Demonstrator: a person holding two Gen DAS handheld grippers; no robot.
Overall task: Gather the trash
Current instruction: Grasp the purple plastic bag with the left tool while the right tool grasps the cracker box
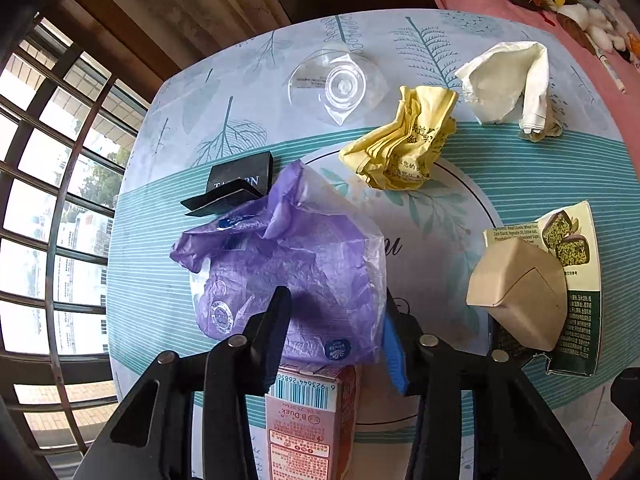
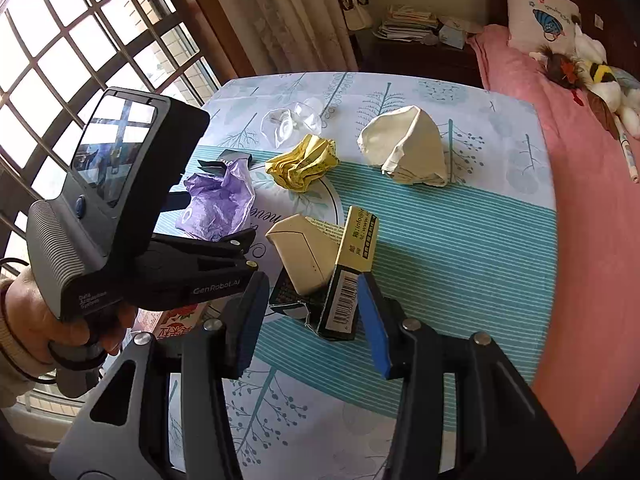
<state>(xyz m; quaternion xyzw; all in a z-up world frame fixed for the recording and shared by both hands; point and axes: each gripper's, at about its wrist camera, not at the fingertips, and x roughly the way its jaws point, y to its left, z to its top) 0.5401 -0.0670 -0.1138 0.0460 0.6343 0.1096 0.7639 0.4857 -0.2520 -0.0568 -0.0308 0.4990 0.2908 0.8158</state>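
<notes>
On the table (image 1: pixel 520 184) the trash lies spread around the purple bag (image 1: pixel 288 256), which sits near the window side. The left gripper (image 1: pixel 334 332) is wide open, with one finger on each side of the near end of the purple bag; I cannot tell if the fingers touch it, and they grip nothing. Just in front of the bag, under this gripper, stands a pink carton (image 1: pixel 308 420). Behind the bag, touching its far edge, is a black box (image 1: pixel 236 188). Farther behind the bag lies a clear plastic piece (image 1: pixel 340 84). To the right of the bag, a little behind it, is a crumpled yellow paper (image 1: pixel 400 144), and beyond that paper a white paper (image 1: pixel 508 84). Well to the right of the bag lies a torn green box (image 2: pixel 340 280) with a beige folded card (image 2: pixel 304 256) leaning on it. The right gripper (image 2: pixel 312 320) is also wide open and holds nothing; its fingers stand on both sides of the near end of the green box.
</notes>
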